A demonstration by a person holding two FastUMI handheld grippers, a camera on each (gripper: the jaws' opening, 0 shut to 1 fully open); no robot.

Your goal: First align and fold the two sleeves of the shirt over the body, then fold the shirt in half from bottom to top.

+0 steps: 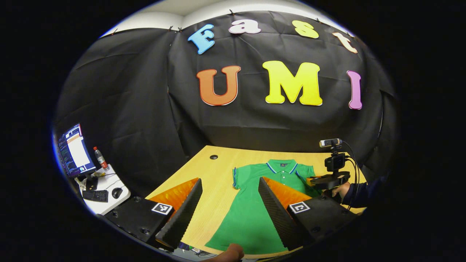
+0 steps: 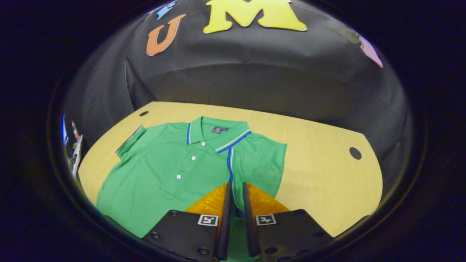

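A green polo shirt (image 1: 251, 214) with a blue-trimmed collar lies face up on the wooden table (image 1: 214, 189). My left gripper (image 1: 230, 182) hangs open above the shirt's lower half, its fingers wide apart with nothing between them. In the left gripper view the other gripper (image 1: 329, 179), held by a hand, is at the shirt's right shoulder. My right gripper (image 2: 235, 186) is shut on the sleeve (image 2: 236, 171), whose blue-edged cuff lies folded inward over the shirt (image 2: 164, 171). The opposite sleeve (image 2: 129, 141) still lies spread out to the side.
The table (image 2: 320, 174) has round cable holes (image 2: 355, 153) near its far edge and bare wood right of the shirt. A side desk (image 1: 109, 189) at the left carries a monitor (image 1: 74, 151), keyboard, mouse and bottle (image 1: 101, 158). A fingertip (image 1: 229, 253) pokes in at the table's near edge.
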